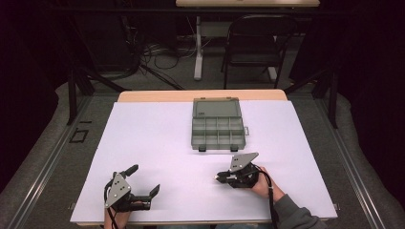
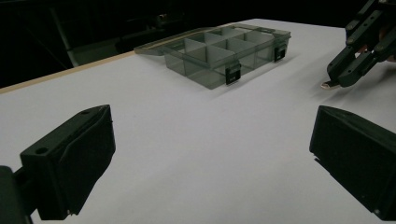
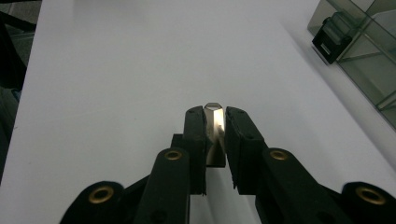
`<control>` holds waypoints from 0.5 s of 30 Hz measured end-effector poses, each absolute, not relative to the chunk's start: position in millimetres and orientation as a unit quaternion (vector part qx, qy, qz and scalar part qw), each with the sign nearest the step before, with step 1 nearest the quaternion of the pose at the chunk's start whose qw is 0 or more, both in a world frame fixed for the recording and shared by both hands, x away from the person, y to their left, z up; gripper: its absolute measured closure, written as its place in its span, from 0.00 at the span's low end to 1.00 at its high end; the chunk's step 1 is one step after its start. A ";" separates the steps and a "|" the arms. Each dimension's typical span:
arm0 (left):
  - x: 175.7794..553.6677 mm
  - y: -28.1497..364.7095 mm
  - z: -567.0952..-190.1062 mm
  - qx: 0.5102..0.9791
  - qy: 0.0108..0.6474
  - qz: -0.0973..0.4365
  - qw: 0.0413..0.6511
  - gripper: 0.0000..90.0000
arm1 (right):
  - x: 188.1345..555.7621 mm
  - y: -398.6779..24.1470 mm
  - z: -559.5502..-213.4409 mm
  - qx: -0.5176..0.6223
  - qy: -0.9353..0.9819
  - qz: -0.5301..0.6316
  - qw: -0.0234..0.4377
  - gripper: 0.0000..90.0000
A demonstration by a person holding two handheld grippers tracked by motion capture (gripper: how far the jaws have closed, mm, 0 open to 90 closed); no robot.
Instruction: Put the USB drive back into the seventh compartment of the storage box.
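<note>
The right gripper [image 3: 215, 122] is squeezed tight on a small shiny metal piece [image 3: 214, 125]. The piece sticks out a little past the black tips. It is held low over the table, in front of the box. The left gripper [image 1: 143, 183] has its two black jaws spread wide with nothing in them. It rests near the front edge of the white sheet [image 1: 157, 138], well apart from the right one.

Farther back sits a see-through grey plastic box with little compartments [image 1: 217, 131]. Its lid lies open flat behind it, and two black clasps are on its front.

The white sheet covers a light wooden table [image 1: 143, 96]. Past the table is grey floor, a black folding chair [image 1: 258, 45], cables and dark curtains.
</note>
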State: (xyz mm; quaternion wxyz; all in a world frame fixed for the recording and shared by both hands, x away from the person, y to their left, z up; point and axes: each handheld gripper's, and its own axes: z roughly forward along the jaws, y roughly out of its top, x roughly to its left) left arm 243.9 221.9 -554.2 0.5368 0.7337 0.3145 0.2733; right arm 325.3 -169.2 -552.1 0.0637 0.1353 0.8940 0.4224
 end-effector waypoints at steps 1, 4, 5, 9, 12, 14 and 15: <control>243.8 221.8 -554.2 0.733 0.315 0.273 0.537 0.00 | 325.2 -169.5 -551.5 0.137 0.894 0.422 0.065 0.88; 243.8 221.8 -554.1 0.734 0.314 0.273 0.537 0.00 | 324.8 -170.9 -549.9 0.139 0.892 0.426 0.066 0.88; 243.7 221.7 -554.1 0.734 0.314 0.274 0.537 0.00 | 324.8 -170.9 -549.9 0.139 0.892 0.426 0.066 0.88; 243.3 221.9 -553.7 0.734 0.314 0.277 0.535 0.00 | 323.9 -172.4 -547.8 0.139 0.890 0.430 0.068 0.88; 243.3 222.0 -553.6 0.733 0.314 0.278 0.536 0.00 | 323.2 -174.7 -545.5 0.142 0.886 0.436 0.070 0.88; 243.5 222.0 -553.8 0.733 0.314 0.277 0.536 0.00 | 322.9 -175.7 -544.6 0.143 0.885 0.438 0.071 0.88; 243.5 221.8 -553.8 0.734 0.314 0.276 0.535 0.00 | 322.8 -176.3 -544.0 0.143 0.884 0.438 0.072 0.88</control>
